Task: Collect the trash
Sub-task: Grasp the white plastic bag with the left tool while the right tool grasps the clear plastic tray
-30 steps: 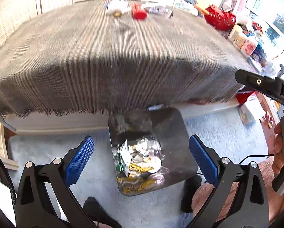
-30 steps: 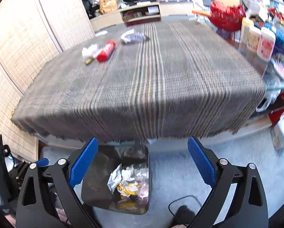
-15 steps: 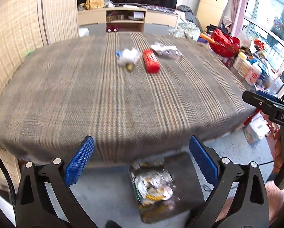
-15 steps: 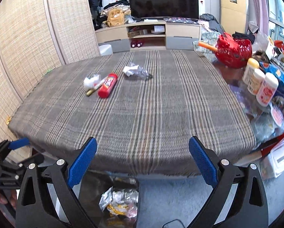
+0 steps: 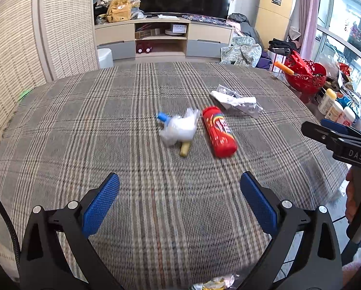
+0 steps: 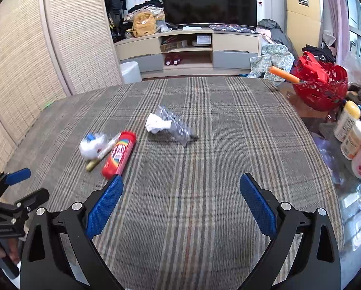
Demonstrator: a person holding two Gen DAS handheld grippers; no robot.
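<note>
On the plaid tablecloth lie a red candy tube, a white crumpled wrapper with a blue cap over a yellowish stick, and a crinkled silver wrapper. My left gripper hovers open over the near part of the table, short of the trash. My right gripper is open too, with the red tube at its left finger's far side, the white wrapper further left and the silver wrapper ahead. Both hold nothing.
A red basket and several bottles crowd the table's right side. The trash bin's contents peek below the near table edge. A TV cabinet stands behind. The other gripper shows at right.
Both grippers have risen from bin level and moved forward over the table; the bin has dropped almost out of view and the trash on the cloth is much closer.
</note>
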